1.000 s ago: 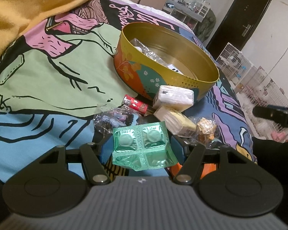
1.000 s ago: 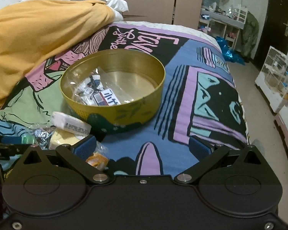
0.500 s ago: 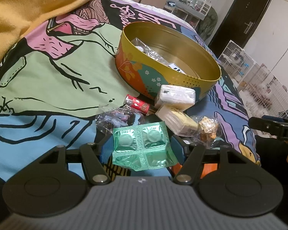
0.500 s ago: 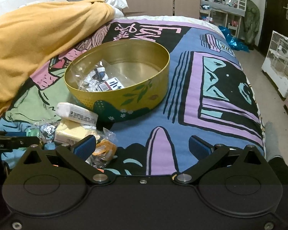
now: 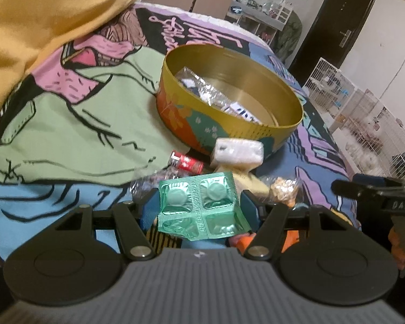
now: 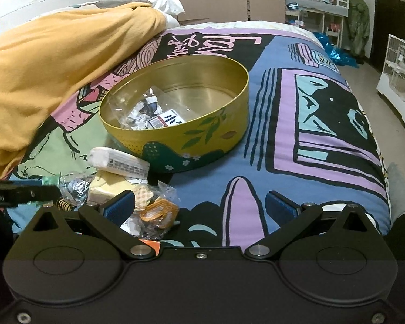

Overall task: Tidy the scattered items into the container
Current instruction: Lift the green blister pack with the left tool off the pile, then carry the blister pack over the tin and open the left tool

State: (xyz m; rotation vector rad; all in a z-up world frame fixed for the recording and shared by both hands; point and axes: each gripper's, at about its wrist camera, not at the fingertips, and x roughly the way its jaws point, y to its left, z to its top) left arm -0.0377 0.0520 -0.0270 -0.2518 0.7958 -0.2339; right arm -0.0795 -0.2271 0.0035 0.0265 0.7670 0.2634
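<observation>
Container: a round gold metal tin with painted leaves and flowers on its wall [image 6: 202, 137] is set on the patterned bedspread [image 6: 324, 124], open at the top.
Already inside: a crumpled clear plastic bag of small items with a barcode label [image 6: 151, 113] is seen lying against the tin's near-left wall; the rest of the tin floor is bare.
Left gripper: the left gripper [image 5: 197, 210] is closed on a green foil blister sheet of 4 tablets [image 5: 199, 208], which is held up clear of the bed, short of the tin.
Right gripper: the right gripper [image 6: 199, 208] is spread wide and holds nothing; its left pad is just beside a clear packet with an orange-brown snack [image 6: 156, 213].
Left on the bed: in front of the tin, a white wrapped tissue pack with a barcode [image 6: 118, 162] is seen resting on a pale yellow wrapped block [image 6: 108, 189]. Beside them lie a small red and white tube [image 5: 187, 162] and a clear crinkled bag with dark contents [image 6: 73, 186].
Progress: the task is judged to be at an early stage. 1 bag is in, 1 sheet is in hand, and about 5 items are yet to be gathered.
Step in hand: carrying the blister sheet over the rim is judged to be next, with the snack packet the likely pick for the free gripper.
</observation>
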